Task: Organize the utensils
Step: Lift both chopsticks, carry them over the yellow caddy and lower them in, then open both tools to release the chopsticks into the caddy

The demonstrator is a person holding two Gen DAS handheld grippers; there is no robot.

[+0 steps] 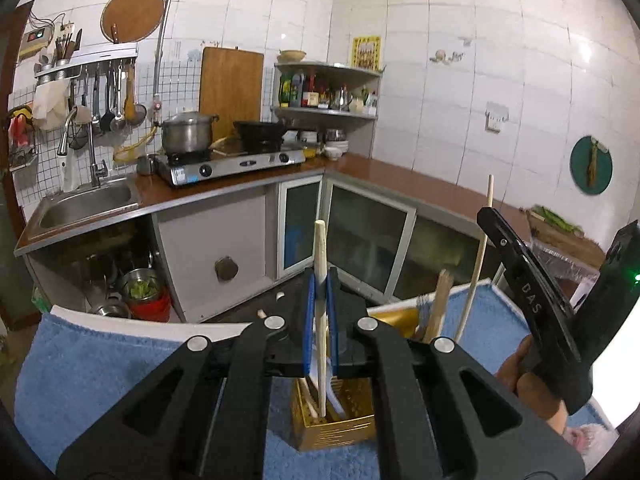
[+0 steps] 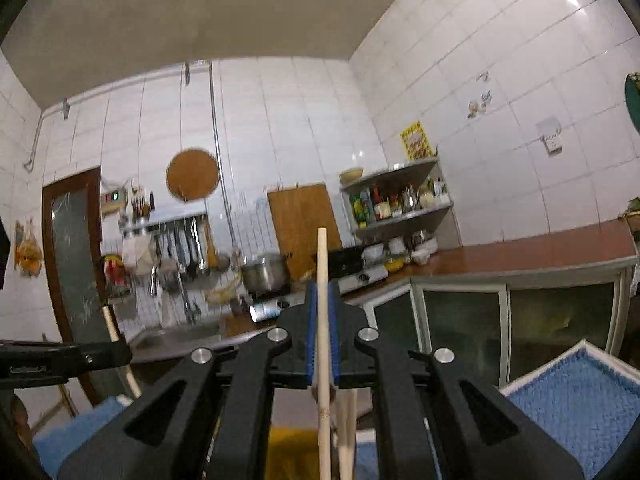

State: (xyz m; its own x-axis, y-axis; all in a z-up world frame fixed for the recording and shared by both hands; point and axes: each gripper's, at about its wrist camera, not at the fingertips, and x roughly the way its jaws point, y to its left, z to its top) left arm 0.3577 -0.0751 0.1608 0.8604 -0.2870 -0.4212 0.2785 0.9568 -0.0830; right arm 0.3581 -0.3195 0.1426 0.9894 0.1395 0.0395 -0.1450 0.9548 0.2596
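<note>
My left gripper [image 1: 320, 288] is shut on a pale wooden chopstick [image 1: 321, 264], held upright with its lower end inside a gold perforated utensil holder [image 1: 340, 428] on the blue towel [image 1: 100, 368]. Other utensils stand in that holder. My right gripper [image 2: 322, 296] is shut on another wooden chopstick [image 2: 322, 264], also upright. In the left wrist view the right gripper [image 1: 520, 280] appears at the right with its chopstick [image 1: 478, 264] running down toward a second gold holder [image 1: 400, 316] that holds wooden utensils [image 1: 438, 304]. The left gripper [image 2: 72, 356] shows at the left edge of the right wrist view.
Behind are a brown counter [image 1: 400, 176] with a sink [image 1: 84, 204], a gas stove [image 1: 232, 160] with a pot [image 1: 186, 132] and a wok, a corner shelf of bottles [image 1: 324, 92], and glass-door cabinets [image 1: 368, 236]. Bowls sit under the sink.
</note>
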